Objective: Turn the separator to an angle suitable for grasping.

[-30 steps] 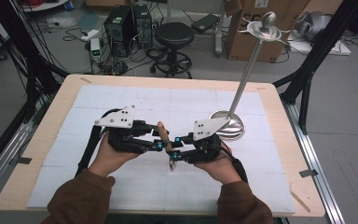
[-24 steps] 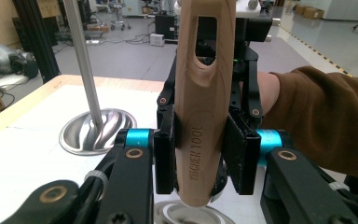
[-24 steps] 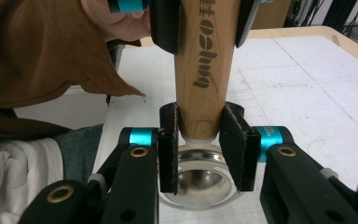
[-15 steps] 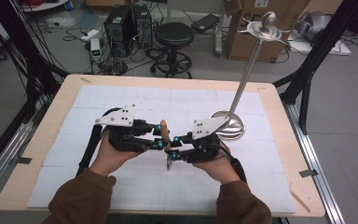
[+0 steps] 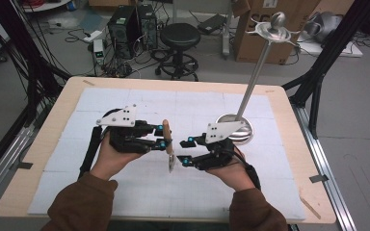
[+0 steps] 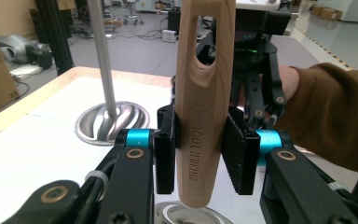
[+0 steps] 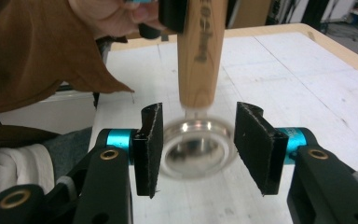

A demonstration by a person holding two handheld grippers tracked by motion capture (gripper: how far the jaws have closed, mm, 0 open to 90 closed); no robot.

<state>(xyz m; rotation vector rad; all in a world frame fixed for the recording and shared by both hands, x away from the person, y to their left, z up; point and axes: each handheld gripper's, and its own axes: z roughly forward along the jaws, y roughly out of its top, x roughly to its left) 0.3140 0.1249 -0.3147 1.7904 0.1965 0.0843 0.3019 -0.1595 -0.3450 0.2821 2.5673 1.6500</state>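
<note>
Little has shifted since a second ago: both grippers stay near the table's (image 5: 38,159) middle, well clear of its edges, with the steel stand (image 5: 236,126) just behind the right one. Between them hangs a kitchen tool (image 5: 167,142), its pale wooden handle upright, slotted near the top and stamped "KITCHEN TOOL", with a round metal ring below. Left gripper (image 6: 200,149) clamps the handle. Right gripper (image 7: 199,145) stands wide, jaws flanking the ring without touching. Forearms in brown sleeves reach in level.
</note>
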